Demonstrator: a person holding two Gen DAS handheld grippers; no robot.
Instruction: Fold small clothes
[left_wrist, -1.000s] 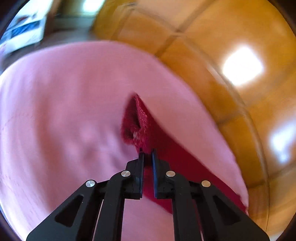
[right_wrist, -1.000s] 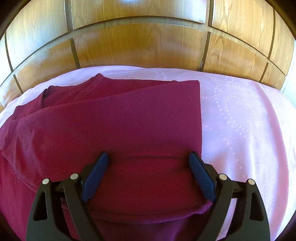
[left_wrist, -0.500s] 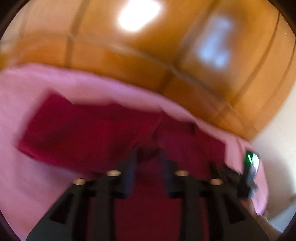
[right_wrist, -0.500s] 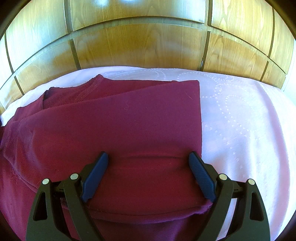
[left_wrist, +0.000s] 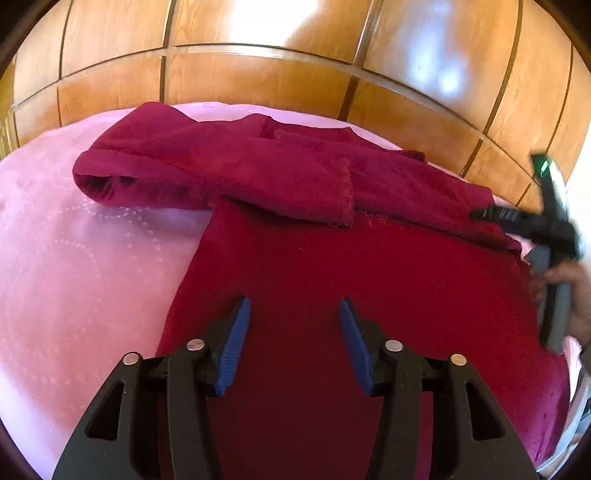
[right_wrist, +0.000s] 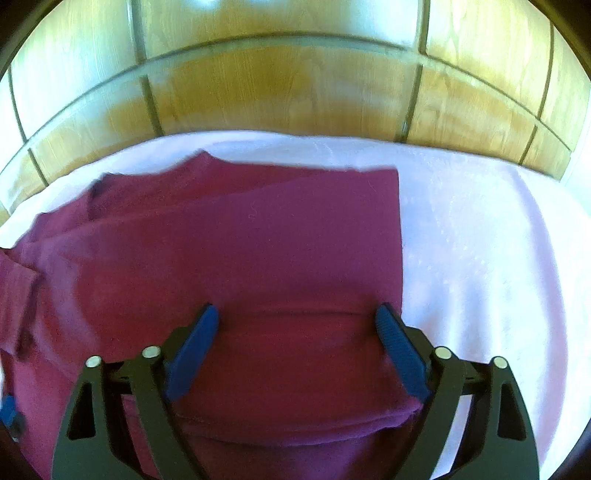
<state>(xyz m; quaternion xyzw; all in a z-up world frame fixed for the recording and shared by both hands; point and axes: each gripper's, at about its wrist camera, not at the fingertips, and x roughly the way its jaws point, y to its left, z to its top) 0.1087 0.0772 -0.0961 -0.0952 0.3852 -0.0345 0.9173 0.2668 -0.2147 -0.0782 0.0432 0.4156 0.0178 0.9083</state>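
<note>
While the left gripper (left_wrist: 293, 314) is opening above the dark red garment (left_wrist: 362, 280), nothing is pinched between its blue pads (left_wrist: 236, 332). The right gripper (right_wrist: 297, 321), spread wide and closing, grips nothing. The garment lies on the pink bedspread (left_wrist: 81, 266). Only the left view shows the folded sleeve (left_wrist: 207, 177) and a hand (left_wrist: 576, 291); only the right view shows the garment's straight right edge (right_wrist: 399, 236).

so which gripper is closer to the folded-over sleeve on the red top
Left. The left gripper faces the sleeve just ahead across the red top; the right gripper sits over the garment's far side, beyond the sleeve's cuff.
</note>
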